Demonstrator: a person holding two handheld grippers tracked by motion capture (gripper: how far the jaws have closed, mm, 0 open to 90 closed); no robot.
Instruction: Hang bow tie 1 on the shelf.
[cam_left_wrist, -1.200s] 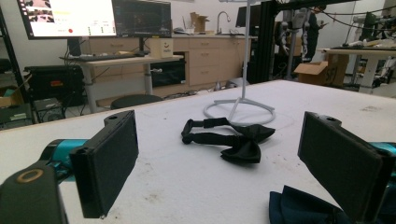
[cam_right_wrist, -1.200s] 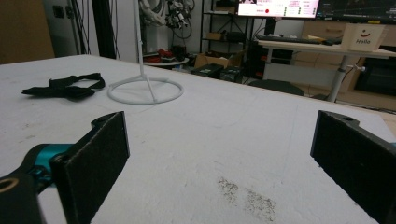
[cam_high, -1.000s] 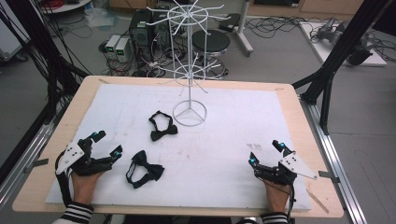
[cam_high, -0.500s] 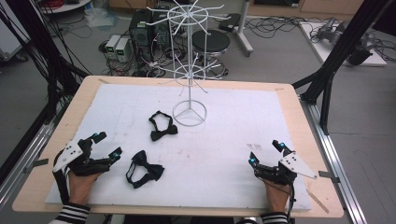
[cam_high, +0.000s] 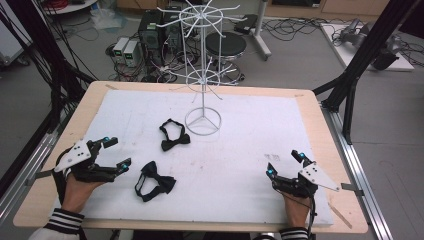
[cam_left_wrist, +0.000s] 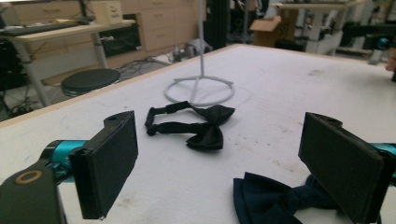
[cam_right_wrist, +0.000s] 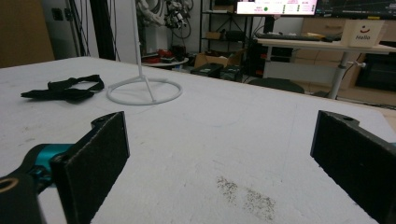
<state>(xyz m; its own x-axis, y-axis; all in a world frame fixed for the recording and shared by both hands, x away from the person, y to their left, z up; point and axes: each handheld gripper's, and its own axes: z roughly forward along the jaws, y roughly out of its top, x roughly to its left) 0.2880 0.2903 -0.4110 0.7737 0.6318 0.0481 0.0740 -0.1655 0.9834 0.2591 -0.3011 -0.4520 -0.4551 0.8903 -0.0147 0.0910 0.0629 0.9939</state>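
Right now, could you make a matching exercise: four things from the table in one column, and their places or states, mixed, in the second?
1. near bow tie
2. far bow tie
3. wire rack
4. right gripper

A. stands upright at the table's far middle
B. open, holding nothing
C. lies just before the left gripper
D. lies flat beside the rack's ring base

Pairs: 1-C, 2-D, 3-A, 4-B
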